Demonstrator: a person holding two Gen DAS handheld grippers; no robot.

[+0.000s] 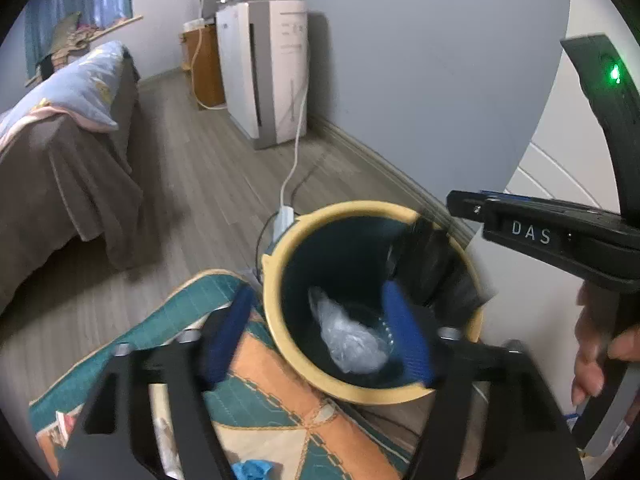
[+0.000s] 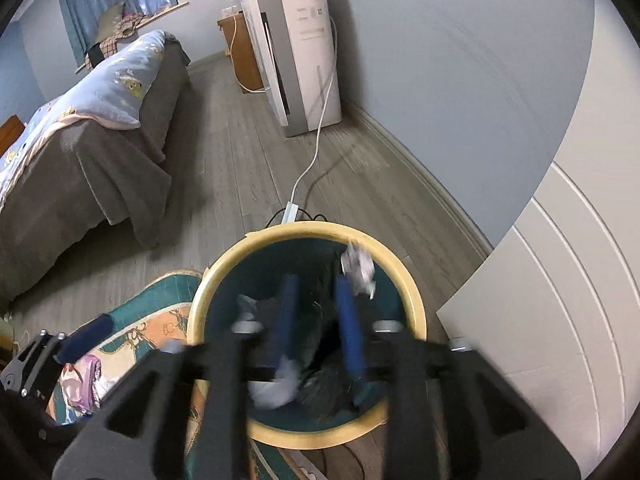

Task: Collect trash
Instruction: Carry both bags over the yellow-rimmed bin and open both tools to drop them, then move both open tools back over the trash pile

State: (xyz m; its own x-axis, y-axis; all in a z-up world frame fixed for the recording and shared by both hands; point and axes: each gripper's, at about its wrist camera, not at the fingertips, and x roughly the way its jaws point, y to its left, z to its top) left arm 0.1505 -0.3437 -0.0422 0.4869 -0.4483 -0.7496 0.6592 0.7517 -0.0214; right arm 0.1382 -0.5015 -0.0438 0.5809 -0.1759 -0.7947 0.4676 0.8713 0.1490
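A round bin with a yellow rim and dark inside stands on the floor at the rug's edge. My left gripper is open wide above it, one blue finger over the rug and the other over the bin's mouth. Crumpled clear plastic lies at the bottom. My right gripper hangs over the same bin, open with nothing pressed between its fingers. A blurred white crumpled paper is beside its right fingertip. Dark fuzzy trash and a white scrap lie inside.
A patterned teal and orange rug lies left of the bin, with a blue scrap on it. A power strip and cable sit behind the bin. A bed, an air purifier and a white panelled door surround it.
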